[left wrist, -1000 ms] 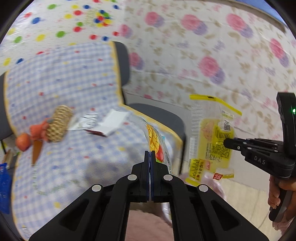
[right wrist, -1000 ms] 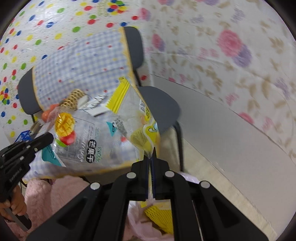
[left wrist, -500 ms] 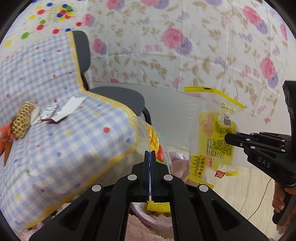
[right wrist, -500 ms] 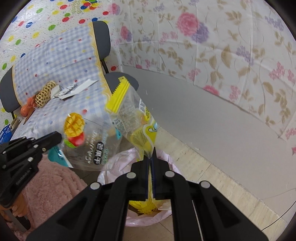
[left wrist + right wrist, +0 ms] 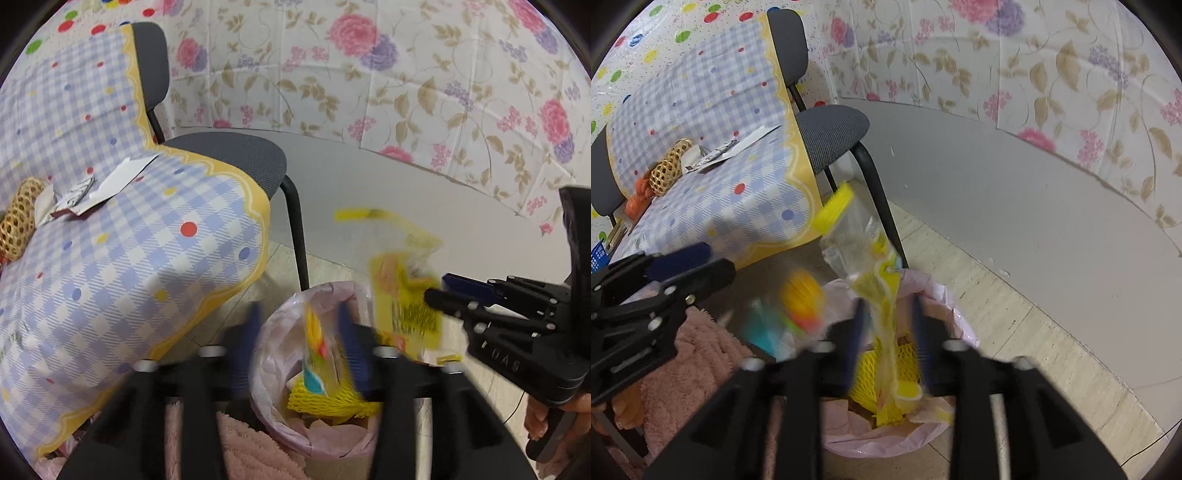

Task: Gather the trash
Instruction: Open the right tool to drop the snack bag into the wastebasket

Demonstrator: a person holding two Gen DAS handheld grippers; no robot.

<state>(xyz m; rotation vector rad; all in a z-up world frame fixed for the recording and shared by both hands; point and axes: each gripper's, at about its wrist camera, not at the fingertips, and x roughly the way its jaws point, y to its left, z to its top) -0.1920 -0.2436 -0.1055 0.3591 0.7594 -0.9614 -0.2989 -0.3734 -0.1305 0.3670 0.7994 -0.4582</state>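
Two wrappers drop at once: your left claw [image 5: 299, 332] and right claw [image 5: 886, 325], clamped shut half a second ago, now stand wide over the pink-lined bin [image 5: 273, 332]. The mango wrapper [image 5: 317, 354] slips between the left fingers toward the yellow foam net [image 5: 332, 402] already inside; the yellow zip bag [image 5: 875, 280] hangs blurred between the right fingers, its lower end inside the rim (whether it is fully free, you cannot tell). Both releases look on target. More litter waits on the checked counter [image 5: 110, 258]: torn paper scraps [image 5: 107, 184] and a woven ring [image 5: 16, 218], probably your next pickups.
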